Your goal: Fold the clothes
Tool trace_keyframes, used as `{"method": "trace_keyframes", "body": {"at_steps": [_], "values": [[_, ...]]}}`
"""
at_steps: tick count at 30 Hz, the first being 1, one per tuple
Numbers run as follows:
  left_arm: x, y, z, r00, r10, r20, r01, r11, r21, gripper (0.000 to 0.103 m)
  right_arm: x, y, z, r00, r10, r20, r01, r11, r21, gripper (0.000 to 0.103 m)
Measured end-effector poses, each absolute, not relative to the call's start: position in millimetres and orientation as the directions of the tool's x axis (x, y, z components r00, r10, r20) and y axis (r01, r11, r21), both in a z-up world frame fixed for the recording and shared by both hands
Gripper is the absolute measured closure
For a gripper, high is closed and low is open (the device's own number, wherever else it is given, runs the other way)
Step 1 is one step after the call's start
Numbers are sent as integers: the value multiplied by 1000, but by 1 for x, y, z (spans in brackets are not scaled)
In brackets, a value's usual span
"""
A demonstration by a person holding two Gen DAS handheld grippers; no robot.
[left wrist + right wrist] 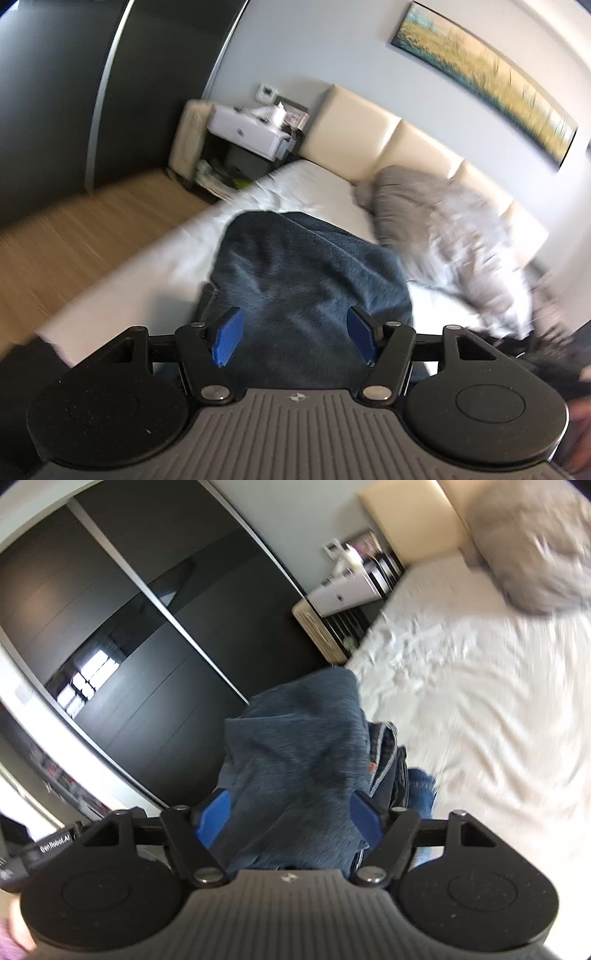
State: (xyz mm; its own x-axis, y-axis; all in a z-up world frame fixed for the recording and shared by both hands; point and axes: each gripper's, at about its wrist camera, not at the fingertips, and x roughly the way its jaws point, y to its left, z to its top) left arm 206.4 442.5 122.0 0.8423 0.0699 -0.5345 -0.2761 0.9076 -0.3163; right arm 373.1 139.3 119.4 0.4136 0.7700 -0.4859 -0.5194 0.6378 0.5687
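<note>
Jeans (384,753) beside blue garment (295,746) show only rightward.

A bedroom: bed (303,184), padded headboard (388,140) (cream), wardrobe (122,627).

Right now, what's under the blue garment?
The white bed sheet shows around the blue garment. Beside it, jeans poke out from under its edge. Anything else beneath is covered.

pillow (443,229) blurred; painting (480,74) cut off
</note>
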Motion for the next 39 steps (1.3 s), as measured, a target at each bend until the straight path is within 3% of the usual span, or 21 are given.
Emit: {"method": "trace_keyframes", "body": {"at_steps": [5,11,15,26,30,34,39], "values": [[171,381,136,848,191,-494,-294,945,-140,37,320,131,139,474,747,-465,-621,659,424,22],[139,340,132,836,199,-511,-335,923,-189,30,260,110,149,556,690,-463,-640,711,291,14],[129,314,125,805,228,-547,-344,932,-117,30,225,95,143,597,656,-462,-652,732,197,11],[102,273,94,799,214,-562,-353,923,-151,27,178,67,112,647,588,-485,-619,777,117,7],[108,260,72,750,252,-611,-387,917,-97,26,172,59,110,663,567,-489,-612,787,82,5],[109,251,59,725,222,-653,-396,909,-131,26,171,49,104,692,526,-494,-579,813,55,4],[117,234,53,719,267,-642,-407,910,-78,26,179,40,100,700,502,-508,-544,836,76,4]]}}
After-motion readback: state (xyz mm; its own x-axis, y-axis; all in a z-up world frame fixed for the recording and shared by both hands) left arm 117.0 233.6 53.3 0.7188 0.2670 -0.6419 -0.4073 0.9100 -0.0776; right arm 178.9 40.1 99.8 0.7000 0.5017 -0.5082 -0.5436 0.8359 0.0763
